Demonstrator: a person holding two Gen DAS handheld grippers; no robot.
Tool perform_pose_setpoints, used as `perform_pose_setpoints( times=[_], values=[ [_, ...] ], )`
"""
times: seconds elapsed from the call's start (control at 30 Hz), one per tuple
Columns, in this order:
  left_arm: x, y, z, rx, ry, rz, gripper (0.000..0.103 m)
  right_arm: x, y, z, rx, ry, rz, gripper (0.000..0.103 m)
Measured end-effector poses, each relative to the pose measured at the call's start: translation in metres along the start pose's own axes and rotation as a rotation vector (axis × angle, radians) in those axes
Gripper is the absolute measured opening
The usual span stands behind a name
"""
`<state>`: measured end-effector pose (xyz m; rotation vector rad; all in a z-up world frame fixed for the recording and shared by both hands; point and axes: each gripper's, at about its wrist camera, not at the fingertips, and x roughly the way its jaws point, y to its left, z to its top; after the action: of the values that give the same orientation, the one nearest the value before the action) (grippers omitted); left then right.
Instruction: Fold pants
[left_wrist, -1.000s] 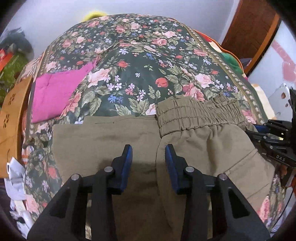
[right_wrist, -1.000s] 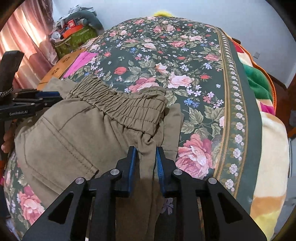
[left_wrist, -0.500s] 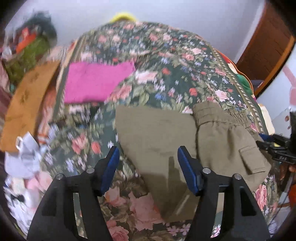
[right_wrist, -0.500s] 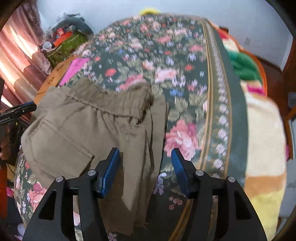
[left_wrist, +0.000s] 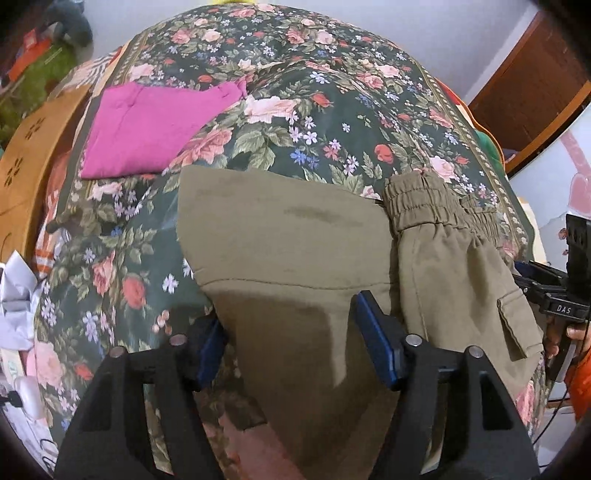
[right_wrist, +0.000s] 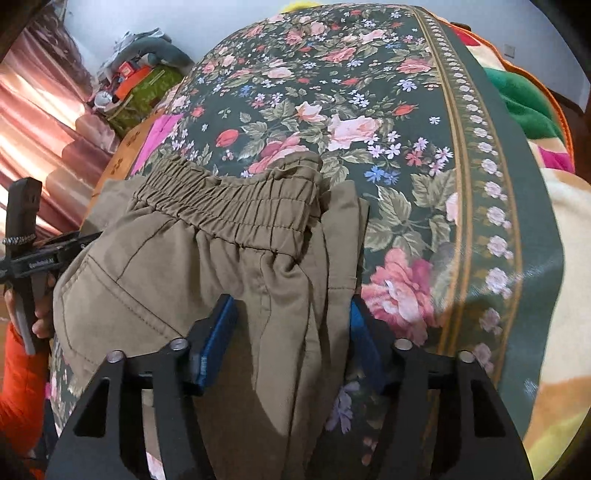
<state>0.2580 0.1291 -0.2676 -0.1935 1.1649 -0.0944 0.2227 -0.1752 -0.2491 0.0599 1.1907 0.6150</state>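
Olive pants (left_wrist: 288, 236) lie folded on the floral bedspread (left_wrist: 295, 92), the elastic waistband (left_wrist: 417, 199) on top at the right and a flap pocket near the bed's edge. My left gripper (left_wrist: 291, 347) is open and straddles the folded leg layer, its blue pads apart at either side of the cloth. In the right wrist view the pants (right_wrist: 166, 266) show their gathered waistband (right_wrist: 236, 206). My right gripper (right_wrist: 288, 341) stands over the pants' right edge with bunched cloth between its jaws, which are closing. I cannot see its pads pressing the cloth.
A folded magenta cloth (left_wrist: 147, 129) lies at the bed's far left beside a wooden board (left_wrist: 26, 166). A striped blanket (right_wrist: 524, 99) hangs along the right side. A hand in an orange sleeve (right_wrist: 18, 369) is at the left edge, before pink curtains (right_wrist: 37, 122).
Both grippers stood nearly shut a second ago, the right one pinching a fold of the pants. Both have opened wide, let go of the cloth, and sunk closer to it.
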Motion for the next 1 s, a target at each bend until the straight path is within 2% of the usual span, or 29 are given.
perform_pose_setpoints(
  times=[0.07,0.13,0.23,0.33,0.67,0.8,1.0],
  values=[
    [0.0,-0.001,0.003,-0.001,-0.015,0.002,0.045,0.003,-0.003,0.001,0.025,-0.001,0.01,0.033],
    [-0.002,-0.003,0.004,-0.004,-0.029,0.0,0.03,0.003,-0.002,0.001,0.018,0.001,0.008,0.025],
    [-0.007,-0.006,0.005,0.001,-0.052,0.019,0.017,-0.001,0.004,0.001,-0.025,-0.009,-0.013,0.018],
    [-0.013,-0.01,0.007,0.016,-0.064,0.035,0.01,-0.006,0.008,0.005,-0.053,-0.028,-0.027,0.012],
    [-0.06,-0.011,0.029,0.059,-0.167,0.078,0.005,-0.047,0.044,0.037,-0.191,-0.168,-0.054,0.009],
    [-0.081,-0.006,0.048,0.062,-0.222,0.11,0.005,-0.065,0.065,0.065,-0.238,-0.255,-0.06,0.009],
    [-0.112,0.012,0.082,0.052,-0.313,0.153,0.005,-0.068,0.087,0.109,-0.268,-0.332,-0.059,0.008]
  ],
)
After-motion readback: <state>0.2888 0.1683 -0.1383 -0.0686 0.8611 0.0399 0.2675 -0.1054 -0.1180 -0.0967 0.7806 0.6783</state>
